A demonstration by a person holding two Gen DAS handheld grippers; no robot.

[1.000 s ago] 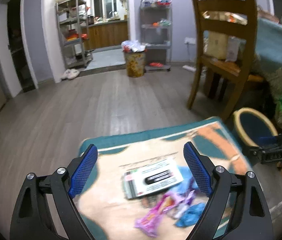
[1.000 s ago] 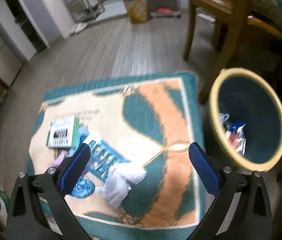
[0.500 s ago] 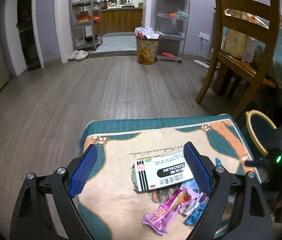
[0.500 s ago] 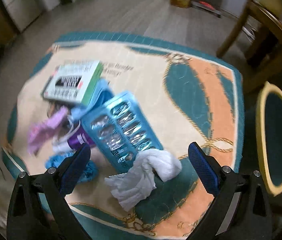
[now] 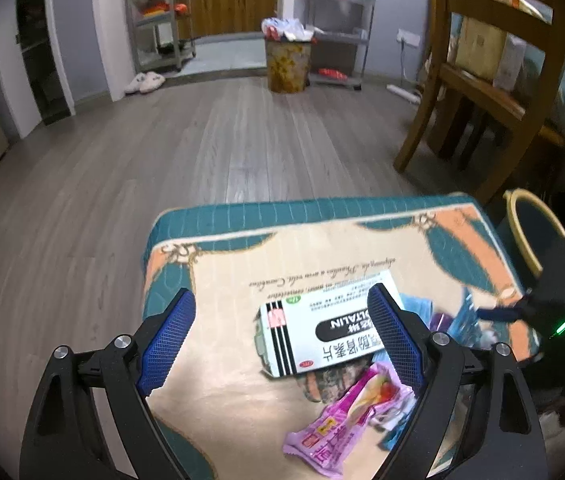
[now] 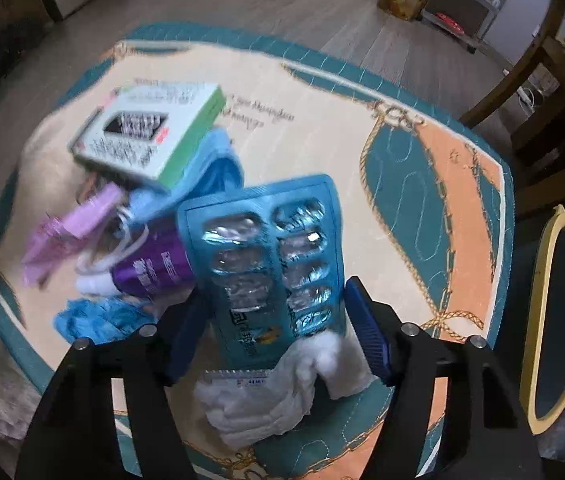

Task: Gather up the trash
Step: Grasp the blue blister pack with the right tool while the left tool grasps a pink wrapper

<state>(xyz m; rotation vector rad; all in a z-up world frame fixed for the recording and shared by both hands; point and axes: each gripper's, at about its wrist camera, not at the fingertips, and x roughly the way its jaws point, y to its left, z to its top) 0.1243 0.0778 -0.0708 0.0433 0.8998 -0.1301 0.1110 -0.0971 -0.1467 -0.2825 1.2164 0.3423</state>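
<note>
right gripper [image 6: 272, 326]: jaws narrowed in around the near end of the blue blister pack [image 6: 266, 264]. Looks like they're touching it, but I honestly can't tell if it's pinched yet.
white tissue wad [image 6: 282, 392]: right under that pack, nearest thing in the right wrist view.
left gripper [image 5: 282, 336]: jaws wide, nothing in them, hanging over the medicine box [image 5: 322, 332] and the pink wrapper [image 5: 346, 412].
rest of the pile: purple tube [image 6: 150, 272] and crumpled blue wrapper [image 6: 94, 316], all on the rug [image 6: 422, 184].
progress: early I'd say, pretty much the whole pile is left to bag.
bin [image 6: 558, 320]: yellow rim, just off the rug's edge.
view differences: only the right wrist shows the blister pack and tissue properly. Only the left wrist shows the chair [image 5: 490, 80] and the far kitchen trash can [image 5: 286, 64].
</note>
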